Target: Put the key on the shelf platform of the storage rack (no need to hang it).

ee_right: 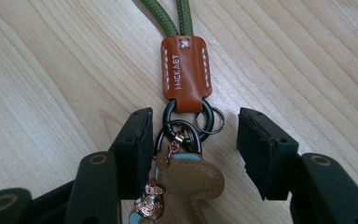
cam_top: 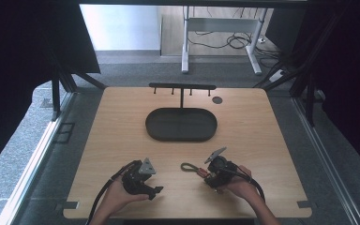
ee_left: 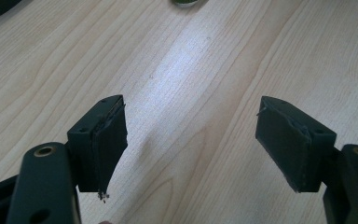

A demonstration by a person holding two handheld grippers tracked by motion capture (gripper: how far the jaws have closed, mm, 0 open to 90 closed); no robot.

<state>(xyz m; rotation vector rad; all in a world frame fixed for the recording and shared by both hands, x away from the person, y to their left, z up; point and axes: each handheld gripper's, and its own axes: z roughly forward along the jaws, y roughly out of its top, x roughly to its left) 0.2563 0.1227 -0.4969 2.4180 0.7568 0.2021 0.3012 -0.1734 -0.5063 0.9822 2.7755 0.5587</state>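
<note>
Keychain (ee_right: 184,154) lies on the near right tabletop (cam_top: 262,140), between the spread right tongs (ee_right: 193,154), not yet pinched. Left tongs (ee_left: 191,140) spread, empty. Tray (cam_top: 181,124) and hook rack (cam_top: 182,87) await; lifting remains.

The keychain (ee_right: 186,121) lies flat on the pale wooden surface (ee_right: 51,70), near its front edge, right of centre; an olive-green cord loop (ee_right: 168,14) runs away from a stitched orange-brown leather tab (ee_right: 185,72) stamped with small lettering; below the tab a black ring clasp (ee_right: 186,123) carries a small silver split ring (ee_right: 209,120) and a tan leather charm (ee_right: 191,186) with light-blue patches and pale stitching; a small rose-gold trinket (ee_right: 149,200) hangs beside the charm.
</note>
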